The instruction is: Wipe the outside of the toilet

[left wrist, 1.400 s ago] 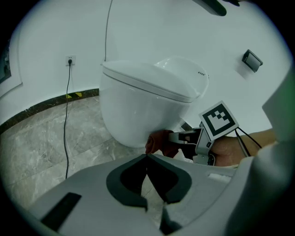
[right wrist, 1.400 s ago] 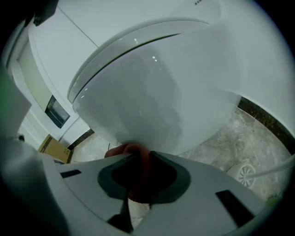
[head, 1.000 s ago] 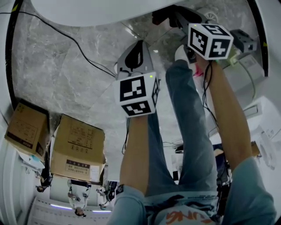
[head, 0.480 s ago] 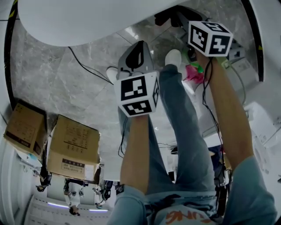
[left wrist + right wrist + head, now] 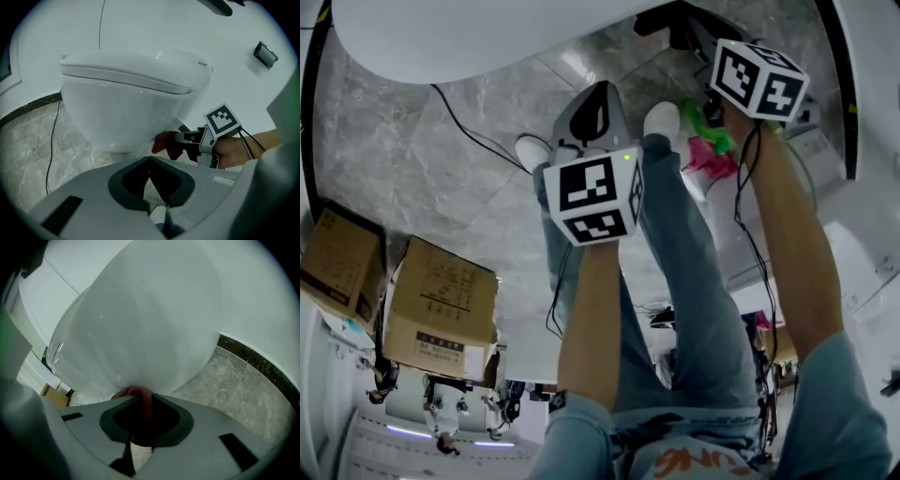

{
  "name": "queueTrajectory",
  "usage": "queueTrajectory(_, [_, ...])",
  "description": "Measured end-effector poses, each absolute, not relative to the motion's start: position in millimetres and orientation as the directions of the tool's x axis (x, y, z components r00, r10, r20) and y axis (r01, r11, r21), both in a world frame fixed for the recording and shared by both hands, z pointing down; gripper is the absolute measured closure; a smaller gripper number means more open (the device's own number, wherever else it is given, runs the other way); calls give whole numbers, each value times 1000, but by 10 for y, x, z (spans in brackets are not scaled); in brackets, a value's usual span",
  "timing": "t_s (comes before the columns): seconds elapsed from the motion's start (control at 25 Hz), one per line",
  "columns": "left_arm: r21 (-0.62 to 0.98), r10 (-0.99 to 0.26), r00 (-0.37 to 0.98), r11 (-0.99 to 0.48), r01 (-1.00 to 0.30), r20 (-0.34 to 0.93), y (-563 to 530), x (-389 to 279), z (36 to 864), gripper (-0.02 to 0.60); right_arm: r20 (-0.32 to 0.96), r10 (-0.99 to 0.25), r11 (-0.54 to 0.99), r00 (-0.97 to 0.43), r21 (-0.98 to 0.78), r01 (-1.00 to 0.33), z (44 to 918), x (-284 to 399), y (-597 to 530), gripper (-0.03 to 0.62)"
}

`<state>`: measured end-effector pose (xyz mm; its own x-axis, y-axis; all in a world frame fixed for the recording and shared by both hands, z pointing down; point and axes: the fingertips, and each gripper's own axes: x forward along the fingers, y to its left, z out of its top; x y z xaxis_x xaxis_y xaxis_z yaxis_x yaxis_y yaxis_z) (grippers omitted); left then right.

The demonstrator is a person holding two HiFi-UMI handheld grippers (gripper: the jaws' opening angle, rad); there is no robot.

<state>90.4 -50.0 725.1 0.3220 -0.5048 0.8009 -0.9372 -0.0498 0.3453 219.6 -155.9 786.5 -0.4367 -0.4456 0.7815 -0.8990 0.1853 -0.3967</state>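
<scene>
The white toilet [image 5: 126, 93] fills the left gripper view, and its rim [image 5: 469, 37] runs across the top of the head view. My right gripper [image 5: 143, 397] is shut on a red cloth [image 5: 136, 392], which presses against the underside of the bowl [image 5: 140, 319]. From the left gripper view, that cloth [image 5: 165, 143] sits at the right gripper's tips, low on the bowl's side. The pink cloth [image 5: 708, 155] also hangs below the right cube in the head view. My left gripper [image 5: 150, 161] is shut on nothing and hangs a short way back from the bowl.
Two cardboard boxes [image 5: 441, 309] [image 5: 337, 262] stand on the marble floor at the left. A black cable [image 5: 478, 141] trails across the floor by the toilet. The person's legs and white shoes [image 5: 661, 117] stand between the grippers. A white wall [image 5: 187, 28] backs the toilet.
The head view has swung, so the boxes slid left and both white shoes now show. More of the pink cloth hangs out under the right gripper. Both grippers stay shut.
</scene>
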Motion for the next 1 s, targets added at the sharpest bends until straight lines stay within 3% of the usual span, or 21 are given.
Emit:
queueTrajectory(0.4, [351,-525,309,-20,-936,793,-181,427,7265,583,795,-372,253,-479,-409,-876,7781,1681,-650,538])
queueTrajectory(1.0, [363,-537,287,40,-931,793,423,-659,7780,583,760,-329,327,-560,-464,-823,8170,182,-83,538])
